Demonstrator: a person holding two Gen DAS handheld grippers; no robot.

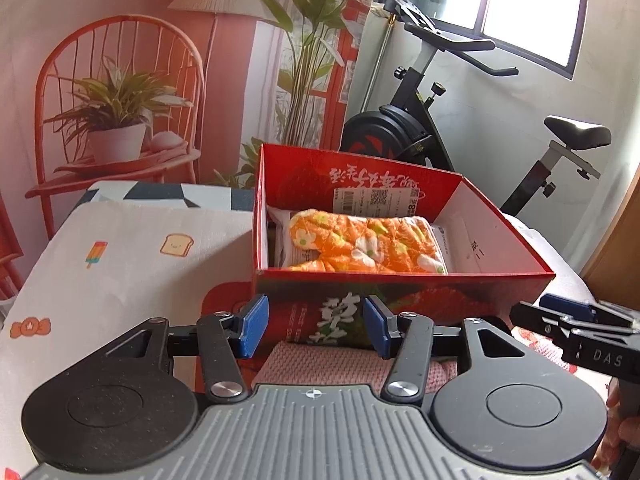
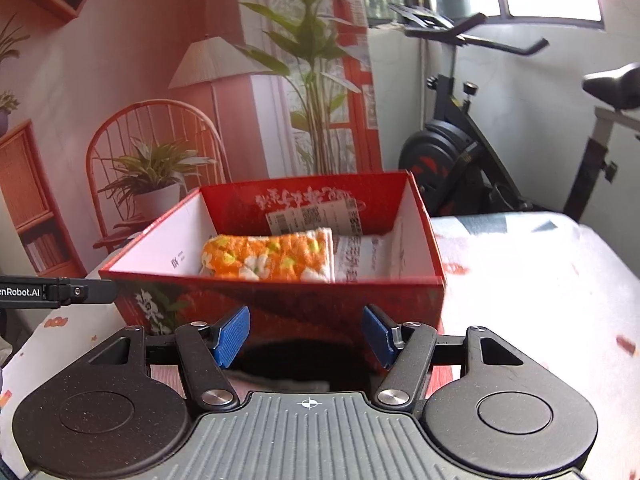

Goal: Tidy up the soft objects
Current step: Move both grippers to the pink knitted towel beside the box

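Both claws hover empty w/ jaws spread, near side of the red printed cardboard box (image 1: 400, 292). Left claw (image 1: 316, 328) sits over a pink knitted cloth (image 1: 320, 364) lying on the worktop, touching or just beside the box's near wall. Right claw (image 2: 306, 336) has a dark shape between its blue pads, prob. shadow or another item; can't tell.

Judgement: step in hand = pick up the pink cloth & move it into the box. To do it well: drop the left claw straight down, pinch a thick fold not a single layer, lift clear of the box rim before going forward, release beside the orange floral quilted cloth (image 1: 360, 244) already inside, which rests on white plastic-wrapped packs (image 1: 448, 240).

Materials: pink cloth = coarse loose knit, limp, will sag & drag. Orange piece = padded, stitched, folded flat. Box = stiff glossy card, open top, light, may slide if nudged. Worktop cover (image 1: 120, 256) = white printed fabric, slightly wrinkled.
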